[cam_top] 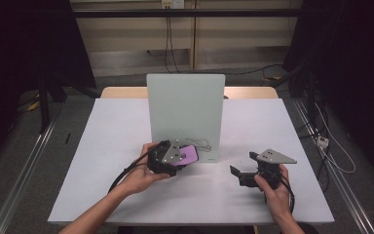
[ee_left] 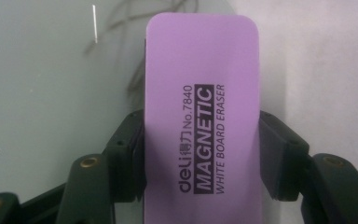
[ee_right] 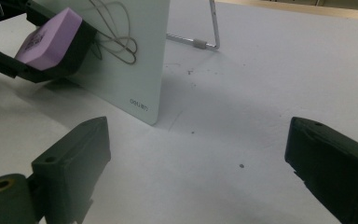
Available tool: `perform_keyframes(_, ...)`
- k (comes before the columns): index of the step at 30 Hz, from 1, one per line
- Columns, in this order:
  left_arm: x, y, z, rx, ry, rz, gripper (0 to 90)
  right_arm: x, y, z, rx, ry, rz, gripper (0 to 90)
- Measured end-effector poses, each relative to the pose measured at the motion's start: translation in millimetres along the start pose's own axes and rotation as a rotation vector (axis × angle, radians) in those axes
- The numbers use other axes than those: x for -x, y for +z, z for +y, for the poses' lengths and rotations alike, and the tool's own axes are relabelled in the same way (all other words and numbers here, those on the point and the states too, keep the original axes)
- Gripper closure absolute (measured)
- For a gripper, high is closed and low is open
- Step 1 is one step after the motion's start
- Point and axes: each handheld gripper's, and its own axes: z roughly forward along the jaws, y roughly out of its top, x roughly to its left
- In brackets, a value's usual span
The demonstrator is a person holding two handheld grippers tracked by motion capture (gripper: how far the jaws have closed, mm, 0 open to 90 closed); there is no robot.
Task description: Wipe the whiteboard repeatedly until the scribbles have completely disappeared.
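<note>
High view: white table [cam_top: 126, 146], rectangular, matte; upright pale-grey whiteboard [cam_top: 185, 112] with rounded corners standing at its middle, a thin scribble [cam_top: 202, 145] low on its near face. Left gripper [cam_top: 177, 158], in the person's left hand, clamps a purple eraser [cam_top: 189, 155] just before the board's lower edge; right gripper [cam_top: 237, 173], well apart to the right, hovers over bare table. Left gripper view: eraser [ee_left: 200, 116] seen full-face, a smooth lilac slab with rounded corners, printed "deli No.7840 MAGNETIC WHITE BOARD ERASER" along its length, black pads pressed on both long edges. Right gripper view: own jaws spread wide with nothing between them; eraser [ee_right: 51, 37] shown side-on, lilac top over a thick black underside set against the board [ee_right: 135, 56]; scribble loops [ee_right: 116, 42]; metal wire stand [ee_right: 205, 42] behind the board; dark specks on the tabletop.
</note>
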Motion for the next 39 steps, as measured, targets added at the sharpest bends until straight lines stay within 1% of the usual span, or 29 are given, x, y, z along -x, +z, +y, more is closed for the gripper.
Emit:
perform_keyframes(1, -3.0, -2.2, 0.6, 0.011, 0.002, 0.005, 41.2, 0.1, -0.1, 0.0, 0.0, 0.0, 0.0, 6.4)
perform_keyframes(3, -7.5, -7.8, 1.8, 0.021, -0.013, 0.017, 41.2, 0.3, 0.0, 0.0, 0.0, 0.002, 0.0, 6.4)
perform_keyframes(4, -10.2, -10.4, 3.0, 0.026, -0.01, 0.024, 41.2, 0.3, 0.0, 0.0, 0.0, 0.003, -0.001, 6.4)
perform_keyframes(6, -14.6, -14.8, 5.1, 0.04, -0.019, 0.034, 41.2, 0.1, 0.1, 0.0, 0.0, 0.002, -0.001, 6.4)
perform_keyframes(7, -17.1, -17.5, 6.3, 0.039, -0.02, 0.04, 41.2, 0.0, 0.3, 0.1, 0.001, 0.0, -0.001, 6.4)
perform_keyframes(8, -19.1, -18.9, 7.4, 0.056, -0.025, 0.046, 41.1, -0.2, 0.3, 0.1, 0.0, 0.0, 0.0, 6.4)
perform_keyframes(9, -21.4, -21.3, 8.7, 0.057, -0.026, 0.053, 41.2, -0.2, 0.4, 0.1, 0.001, -0.001, 0.0, 6.4)
perform_keyframes(12, -27.5, -27.2, 11.9, 0.081, -0.046, 0.066, 41.1, -0.2, 0.5, 0.1, -0.001, 0.0, 0.0, 6.4)
perform_keyframes(14, -31.0, -30.2, 14.2, 0.098, -0.052, 0.079, 41.1, -0.1, 0.5, 0.1, -0.001, 0.0, -0.001, 6.4)
perform_keyframes(15, -32.4, -31.3, 15.4, 0.095, -0.047, 0.081, 41.1, 0.0, 0.4, 0.0, 0.0, 0.0, -0.001, 6.4)
perform_keyframes(16, -32.5, -31.2, 16.1, 0.097, -0.05, 0.082, 41.1, 0.0, 0.3, 0.0, 0.0, 0.0, 0.0, 6.4)
perform_keyframes(18, -31.2, -29.9, 17.0, 0.103, -0.048, 0.089, 41.1, 0.0, 0.3, 0.0, 0.0, 0.0, -0.001, 6.4)
perform_keyframes(22, -28.9, -26.3, 18.0, 0.103, -0.043, 0.081, 41.1, -0.2, 0.4, 0.0, 0.001, -0.002, 0.001, 6.4)
perform_keyframes(23, -28.2, -25.4, 18.8, 0.09, -0.031, 0.076, 41.1, -0.3, 0.4, 0.1, 0.001, -0.002, 0.001, 6.4)
perform_keyframes(24, -26.4, -23.0, 19.5, 0.092, -0.036, 0.073, 41.1, -0.2, 0.5, 0.1, 0.002, -0.004, 0.001, 6.4)
perform_keyframes(26, -23.4, -18.8, 21.4, 0.083, -0.024, 0.067, 41.1, -0.2, 0.5, 0.1, 0.001, -0.002, 0.0, 6.4)
perform_keyframes(27, -21.7, -15.9, 22.3, 0.083, -0.015, 0.058, 41.1, -0.2, 0.5, 0.1, 0.001, -0.002, 0.0, 6.4)
perform_keyframes(31, -13.5, -5.0, 24.5, 0.054, 0.012, 0.032, 41.1, -0.3, 0.3, 0.1, 0.002, -0.002, 0.001, 6.4)
perform_keyframes(34, -7.4, 3.3, 24.0, 0.043, 0.015, 0.004, 41.1, 0.1, -0.3, -0.1, 0.001, 0.001, 0.002, 6.4)
perform_keyframes(38, 0.7, 12.6, 22.9, 0.008, 0.034, -0.024, 41.1, 0.7, -1.2, -0.2, 0.003, 0.0, -0.001, 6.4)
perform_keyframes(39, 2.2, 14.5, 22.6, 0.006, 0.035, -0.029, 41.1, 0.7, -1.5, -0.2, 0.002, 0.002, -0.002, 6.4)
